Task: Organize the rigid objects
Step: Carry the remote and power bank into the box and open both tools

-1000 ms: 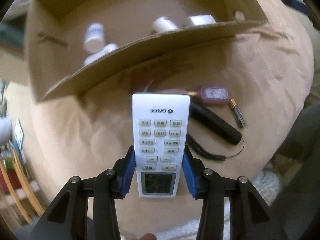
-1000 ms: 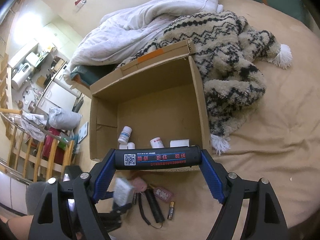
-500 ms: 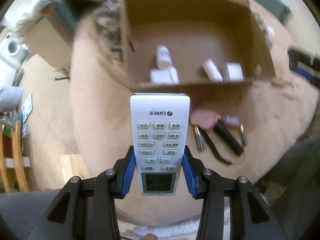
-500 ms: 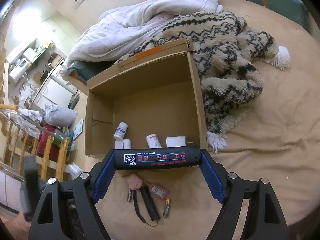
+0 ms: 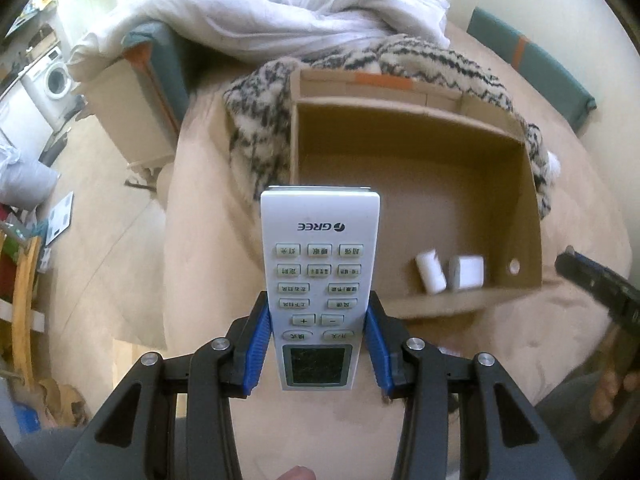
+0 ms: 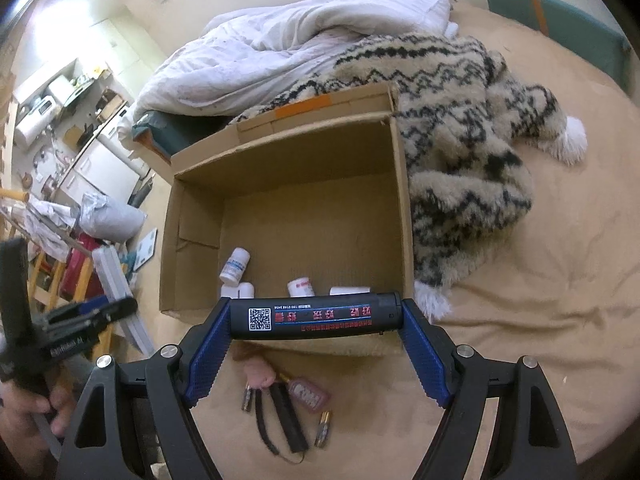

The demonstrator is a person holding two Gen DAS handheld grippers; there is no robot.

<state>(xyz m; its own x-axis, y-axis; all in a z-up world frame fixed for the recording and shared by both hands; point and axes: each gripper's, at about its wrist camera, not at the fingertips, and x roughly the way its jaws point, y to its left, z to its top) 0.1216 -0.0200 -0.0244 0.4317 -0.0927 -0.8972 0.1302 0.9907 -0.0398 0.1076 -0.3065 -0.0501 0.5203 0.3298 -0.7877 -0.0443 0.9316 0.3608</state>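
Left hand-held gripper (image 5: 319,344) clamps a white remote (image 5: 320,280); right hand-held gripper (image 6: 314,354) clamps a black cylinder (image 6: 316,316) crosswise.
Both hang before the open cardboard box (image 6: 404,216) on the bed (image 6: 560,280), mid-frame; white bottles (image 6: 235,266) lie inside, batteries (image 6: 323,432) and a pink tag (image 6: 308,394) at lower centre.

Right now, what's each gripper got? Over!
Left gripper shut on white remote. Right gripper shut on black tube. Cardboard box ahead, open, nothing blocking it.
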